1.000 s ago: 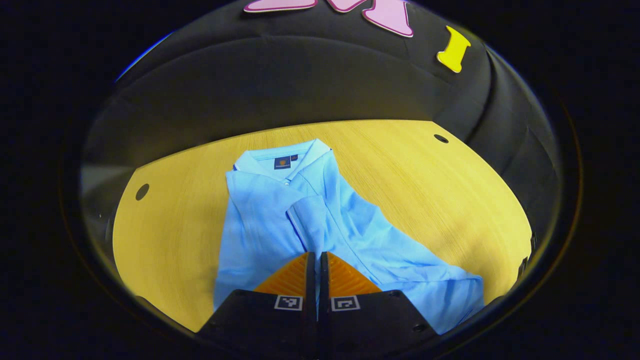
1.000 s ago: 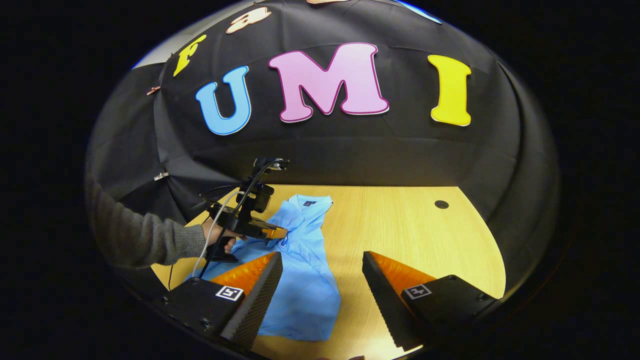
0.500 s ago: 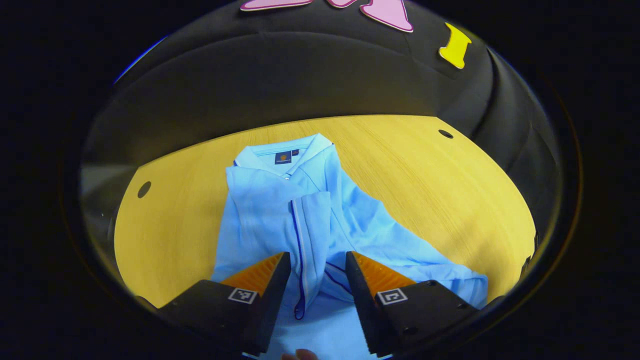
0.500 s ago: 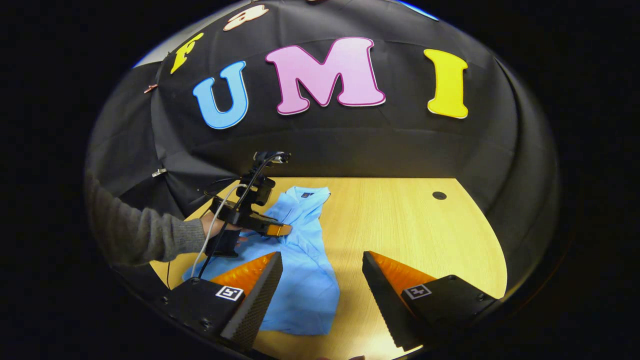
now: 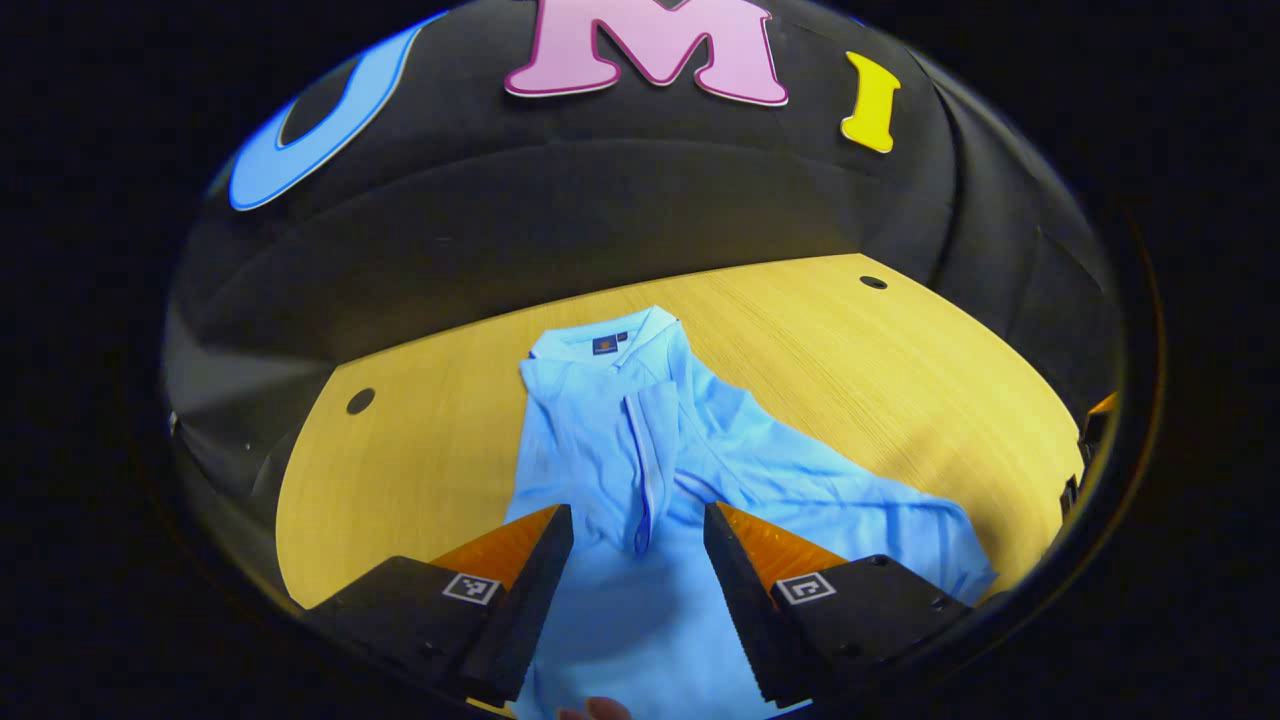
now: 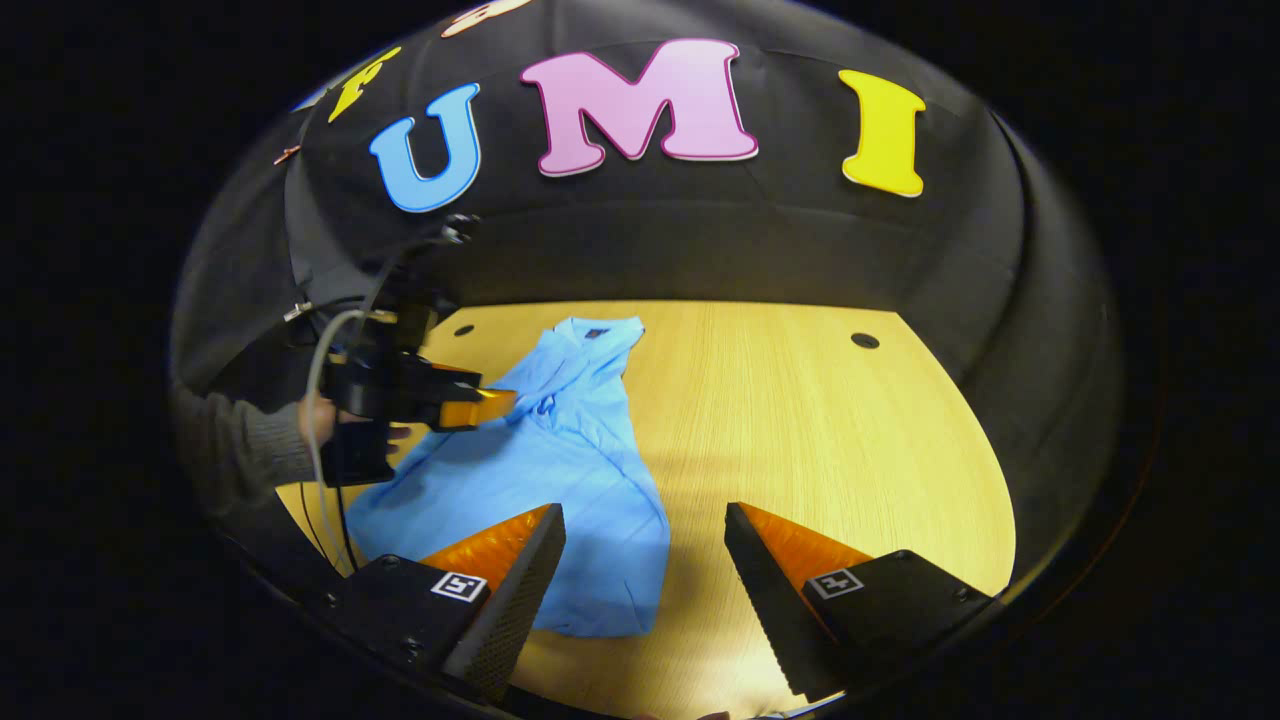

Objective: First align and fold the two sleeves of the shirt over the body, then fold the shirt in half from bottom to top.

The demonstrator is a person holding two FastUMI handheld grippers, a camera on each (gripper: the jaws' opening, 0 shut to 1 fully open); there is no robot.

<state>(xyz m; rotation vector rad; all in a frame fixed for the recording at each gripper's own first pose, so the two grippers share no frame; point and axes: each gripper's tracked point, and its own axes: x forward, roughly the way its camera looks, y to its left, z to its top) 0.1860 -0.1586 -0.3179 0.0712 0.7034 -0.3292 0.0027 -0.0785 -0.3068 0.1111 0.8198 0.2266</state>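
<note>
Left gripper view: one shirt [image 5: 640, 450] flat on surface [image 5: 400, 450], collar far from camera; one sleeve [image 5: 650, 440] folded over body. Two holes in surface, either side of shirt. Left gripper [image 5: 637, 520] above shirt, jaws wide apart, empty; 1.0 s ago closed on sleeve.

Right gripper view: right gripper [image 6: 645, 520] near shirt [image 6: 560, 450] hem, jaws wide apart, empty, as before. Left gripper [image 6: 490, 405], held by hand [image 6: 315, 420], now higher over shirt.

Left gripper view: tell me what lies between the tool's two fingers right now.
In the left gripper view, the open left tool has the light blue polo shirt between its fingers: the folded-over sleeve with its dark-trimmed edge, untouched by either finger.
</note>
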